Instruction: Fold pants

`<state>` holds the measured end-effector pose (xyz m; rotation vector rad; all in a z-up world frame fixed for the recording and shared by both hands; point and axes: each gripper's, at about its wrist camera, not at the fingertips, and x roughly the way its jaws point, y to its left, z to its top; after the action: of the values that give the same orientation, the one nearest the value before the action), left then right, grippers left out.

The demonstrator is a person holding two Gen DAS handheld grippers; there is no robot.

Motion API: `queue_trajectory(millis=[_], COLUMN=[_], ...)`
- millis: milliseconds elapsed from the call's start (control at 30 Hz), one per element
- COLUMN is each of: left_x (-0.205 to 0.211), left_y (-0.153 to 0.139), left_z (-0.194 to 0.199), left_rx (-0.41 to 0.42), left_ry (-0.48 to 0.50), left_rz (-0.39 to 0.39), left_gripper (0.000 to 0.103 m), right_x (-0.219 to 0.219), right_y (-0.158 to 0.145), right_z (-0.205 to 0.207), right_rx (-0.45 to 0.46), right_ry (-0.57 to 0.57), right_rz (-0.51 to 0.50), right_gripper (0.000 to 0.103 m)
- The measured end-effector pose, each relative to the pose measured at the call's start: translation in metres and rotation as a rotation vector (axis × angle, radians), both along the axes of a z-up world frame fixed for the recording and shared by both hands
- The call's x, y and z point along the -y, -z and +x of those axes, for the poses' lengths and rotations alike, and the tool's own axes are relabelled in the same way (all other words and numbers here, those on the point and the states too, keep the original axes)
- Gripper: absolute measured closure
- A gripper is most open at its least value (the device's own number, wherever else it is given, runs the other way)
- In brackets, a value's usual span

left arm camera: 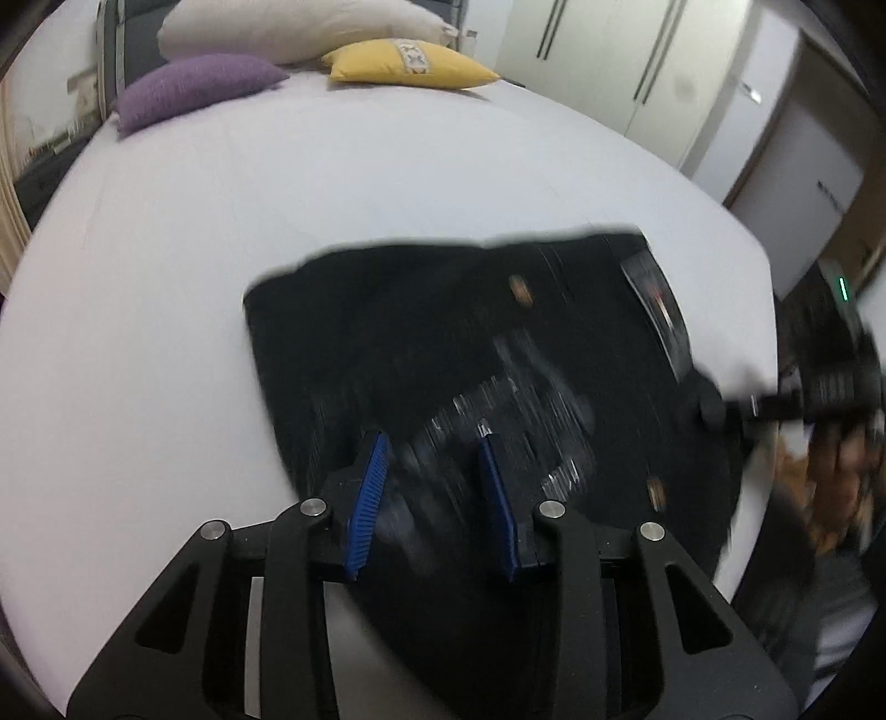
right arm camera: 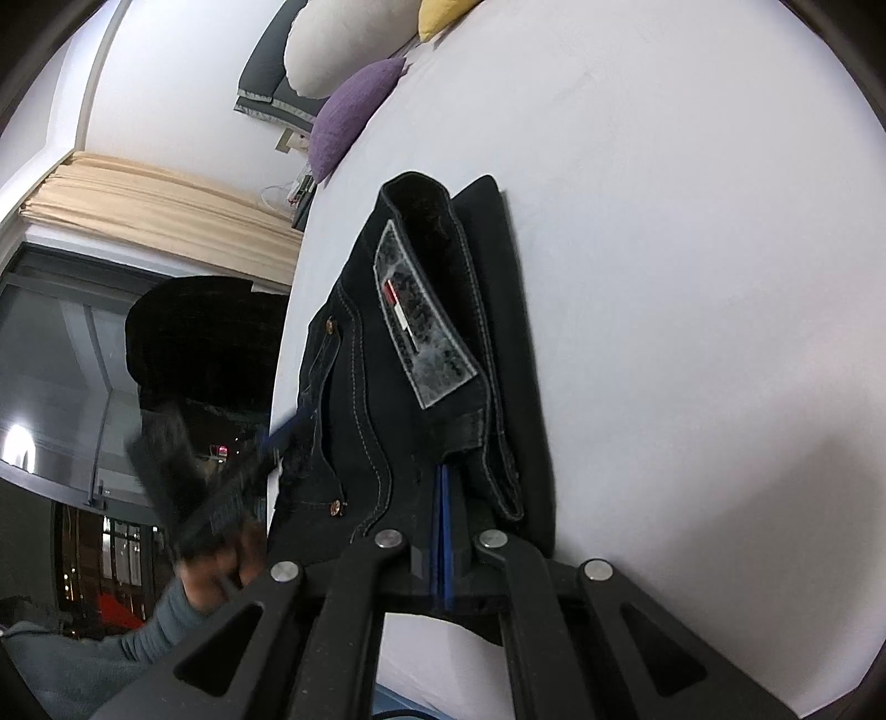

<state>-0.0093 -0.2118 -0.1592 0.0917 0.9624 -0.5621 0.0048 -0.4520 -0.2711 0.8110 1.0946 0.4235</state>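
Black jeans [left arm camera: 387, 332] lie folded on the white bed [left arm camera: 249, 194], waistband to the right with a grey label patch [left arm camera: 656, 299]. My left gripper [left arm camera: 433, 437] hovers over their near part, blue pads apart, and blurred dark cloth shows in the gap. The right wrist view shows the jeans [right arm camera: 360, 387] lengthwise, the label [right arm camera: 421, 332] on top. My right gripper [right arm camera: 443, 471] has its pads pressed together, tips at the waistband hem; I cannot tell whether cloth is pinched. It also shows as the right gripper [left arm camera: 706, 407] at the jeans' right edge. The left gripper [right arm camera: 288, 426] is blurred at their left edge.
A purple cushion [left arm camera: 188, 88], a yellow cushion [left arm camera: 410, 63] and a white pillow [left arm camera: 299, 27] lie at the bed's head. White wardrobe doors [left arm camera: 609, 55] stand beyond the bed. A hand [right arm camera: 221, 570] in a grey sleeve holds the left gripper beside the bed edge.
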Motion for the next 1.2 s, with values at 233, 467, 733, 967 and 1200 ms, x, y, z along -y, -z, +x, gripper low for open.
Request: queue_trajectory(millis=[233, 467, 733, 967, 1200], left_x=[0.01, 0.022, -0.034, -0.059, -0.038], left_y=[0.009, 0.017, -0.039, -0.009, 0.035], left_z=[-0.082, -0.096, -0.083, 0.0, 0.035], left_rx=[0.187, 0.232, 0.206, -0.16, -0.342], left_ry=[0.054, 0.067, -0.1, -0.195, -0.156], left_rz=[0.146, 0.176, -0.018, -0.207, -0.236], left_gripper=[0.071, 0.069, 0.008, 0.008, 0.01], right_x=[-0.004, -0.006, 0.015, 0.013, 0.012], right_y=[-0.002, -0.007, -0.048, -0.035, 0.006], right_z=[-0.004, -0.013, -0.032, 0.037, 0.081], right_rx=[0.005, 0.016, 0.08, 0.052, -0.045], right_ry=[0.014, 0.013, 0.033, -0.019, -0.047], right_rz=[-0.024, -0.037, -0.127, -0.073, 0.036], right_gripper=[0.103, 0.103, 0.046, 0.046, 0.046])
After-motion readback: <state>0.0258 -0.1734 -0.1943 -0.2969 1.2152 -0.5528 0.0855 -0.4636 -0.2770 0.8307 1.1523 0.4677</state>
